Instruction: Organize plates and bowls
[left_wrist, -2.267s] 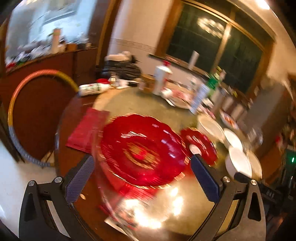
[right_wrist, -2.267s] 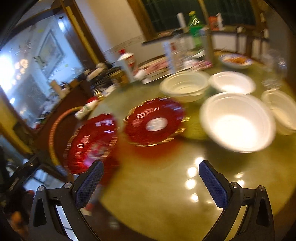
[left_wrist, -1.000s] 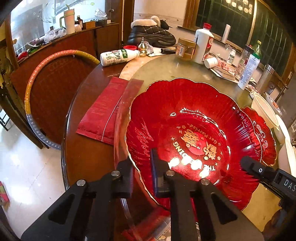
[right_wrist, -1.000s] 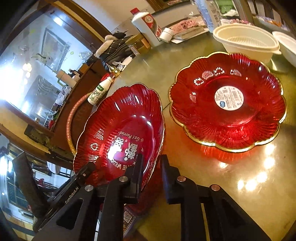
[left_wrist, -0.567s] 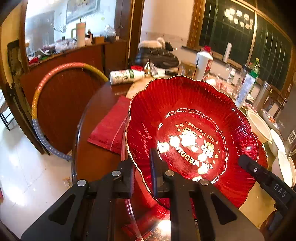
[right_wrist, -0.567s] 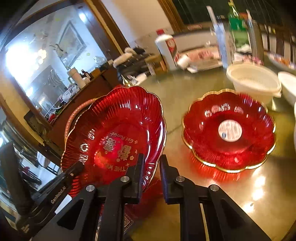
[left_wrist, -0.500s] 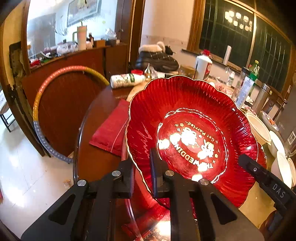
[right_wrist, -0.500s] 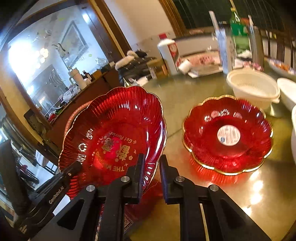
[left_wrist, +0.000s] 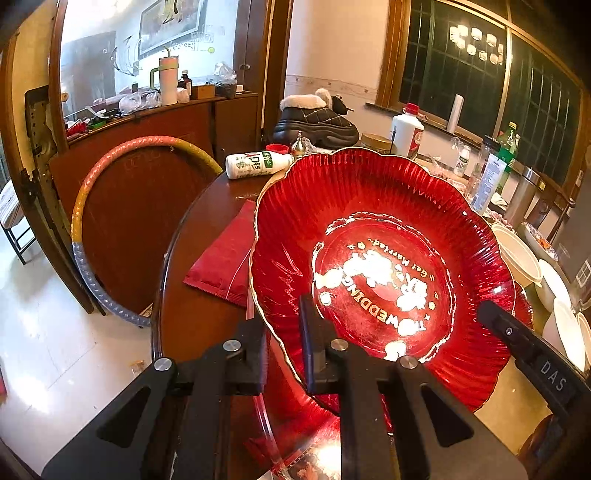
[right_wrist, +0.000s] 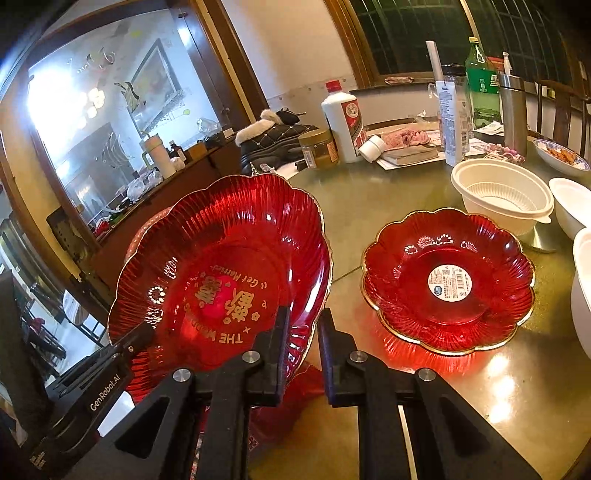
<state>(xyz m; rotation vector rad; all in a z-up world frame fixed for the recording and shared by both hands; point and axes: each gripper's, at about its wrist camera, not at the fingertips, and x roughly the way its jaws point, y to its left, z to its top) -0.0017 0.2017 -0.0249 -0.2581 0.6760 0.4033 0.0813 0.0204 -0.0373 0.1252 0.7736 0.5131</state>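
A big red scalloped plate (left_wrist: 384, 258) with gold lettering hangs tilted above the round table, held from both sides. My left gripper (left_wrist: 282, 332) is shut on its near left rim. My right gripper (right_wrist: 301, 332) is shut on the opposite rim of the same big red plate (right_wrist: 221, 266); its black body also shows at the plate's right edge in the left wrist view. A smaller red plate (right_wrist: 448, 280) with a white sticker lies flat on the table to the right. White bowls (right_wrist: 502, 195) stand behind and beside it.
A red packet (left_wrist: 225, 258) lies on the dark table rim under the lifted plate. Bottles (right_wrist: 343, 122), a jar, a book and a steel flask (right_wrist: 513, 110) crowd the far side. A hoop (left_wrist: 122, 206) leans against a cabinet at left, off the table.
Both grippers closed on the big red plate and raised it off the table, tipping its far edge up. Over the last half second it has hardly moved.
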